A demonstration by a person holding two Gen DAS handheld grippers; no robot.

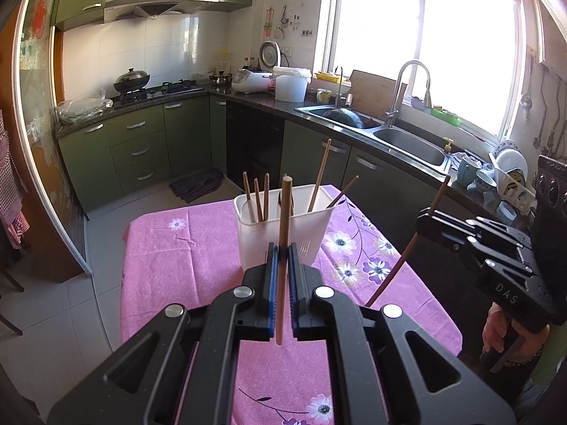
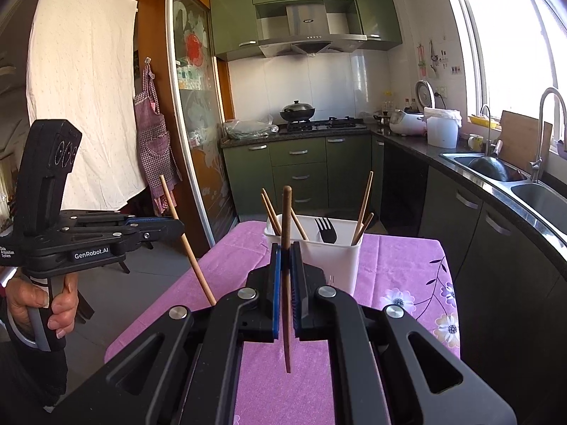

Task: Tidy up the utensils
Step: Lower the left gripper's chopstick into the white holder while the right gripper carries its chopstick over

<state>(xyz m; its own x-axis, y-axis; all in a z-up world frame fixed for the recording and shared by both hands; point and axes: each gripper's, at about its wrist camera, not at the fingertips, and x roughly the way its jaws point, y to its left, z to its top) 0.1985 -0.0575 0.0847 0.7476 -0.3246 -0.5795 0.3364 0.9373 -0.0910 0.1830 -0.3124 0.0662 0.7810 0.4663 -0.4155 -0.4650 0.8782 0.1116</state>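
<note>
A white utensil holder [image 1: 283, 228] stands on the pink flowered tablecloth [image 1: 170, 265], with several wooden chopsticks and a black fork [image 2: 324, 229] in it. My left gripper [image 1: 282, 251] is shut on a light wooden chopstick [image 1: 283, 248], held upright just in front of the holder. My right gripper [image 2: 285, 251] is shut on a darker chopstick [image 2: 286, 283], also upright, near the holder [image 2: 319, 255]. Each gripper shows in the other's view, the right one [image 1: 425, 217] at the table's right side, the left one [image 2: 177, 225] at the left side.
Green cabinets and a dark countertop [image 1: 255, 101] run along the far wall, with a double steel sink [image 1: 411, 141] and tap under the window on the right. A stove with a wok [image 1: 132, 79] is far left. A dish rack [image 1: 510, 173] sits right of the sink.
</note>
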